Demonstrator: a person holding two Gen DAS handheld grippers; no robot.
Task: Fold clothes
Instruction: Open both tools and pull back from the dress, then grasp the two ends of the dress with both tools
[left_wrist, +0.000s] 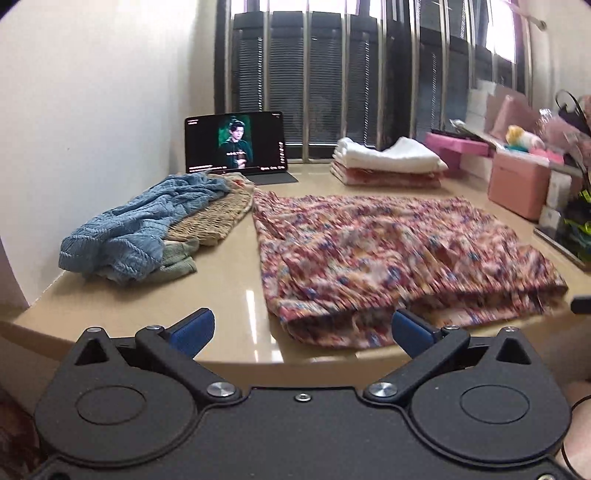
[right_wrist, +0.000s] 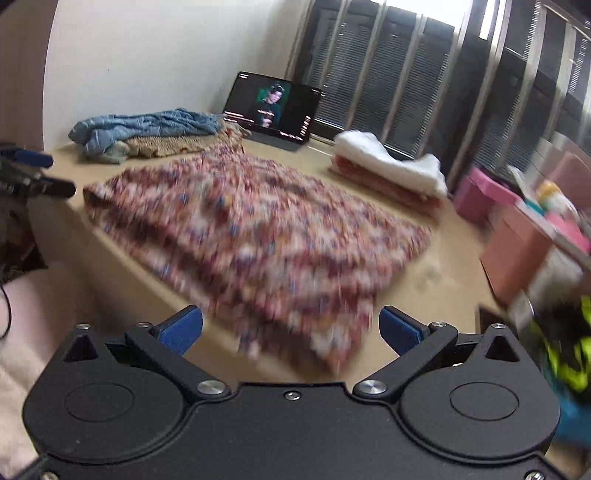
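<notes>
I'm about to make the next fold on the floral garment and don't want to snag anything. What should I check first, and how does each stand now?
1. Left gripper open and holding nothing: ok.
2. Right gripper open and holding nothing: ok.
3. Floral garment lying flat on the table, near edge facing both grippers: ok.
4. Garment apart from the unfolded pile: not ok, its far left corner meets the pile.
5. Folded stack and tablet out of the fold's path: ok.
6. Garment's edges squarely aligned: cannot tell, both views are motion-blurred.
</notes>
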